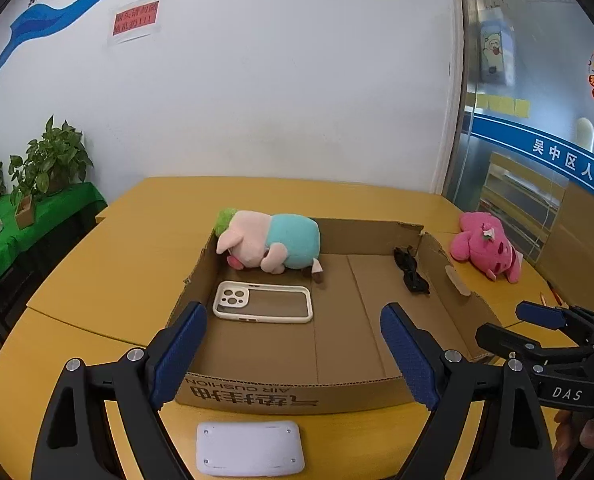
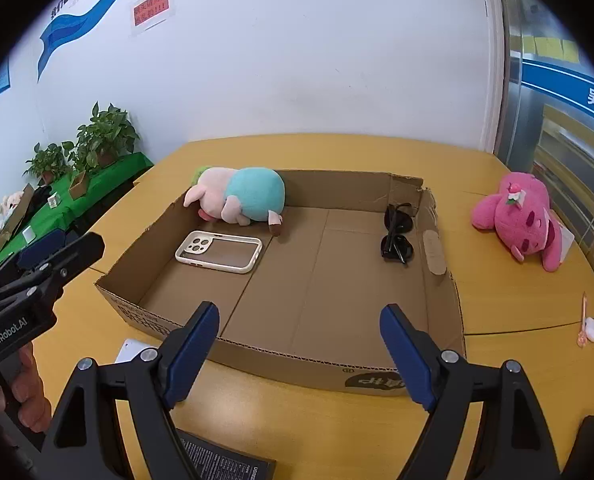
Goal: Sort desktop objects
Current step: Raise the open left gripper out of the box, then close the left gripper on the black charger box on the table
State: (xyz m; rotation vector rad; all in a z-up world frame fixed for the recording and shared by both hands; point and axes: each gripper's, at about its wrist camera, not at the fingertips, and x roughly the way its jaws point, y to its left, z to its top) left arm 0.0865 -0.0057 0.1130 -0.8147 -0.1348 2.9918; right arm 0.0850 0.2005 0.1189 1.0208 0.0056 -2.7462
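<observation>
Left gripper and right gripper spread, empty, near box; case, sunglasses, pig inside box.

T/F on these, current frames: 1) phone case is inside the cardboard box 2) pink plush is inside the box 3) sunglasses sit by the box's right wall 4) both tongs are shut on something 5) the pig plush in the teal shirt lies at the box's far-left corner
1) The phone case is inside the cardboard box. True.
2) The pink plush is inside the box. False: it lies on the yellow table, outside the box, to its right.
3) The sunglasses sit by the box's right wall. True.
4) Both tongs are shut on something. False: the left tongs and right tongs are both open and hold nothing.
5) The pig plush lies at the box's far-left corner. True.
</observation>
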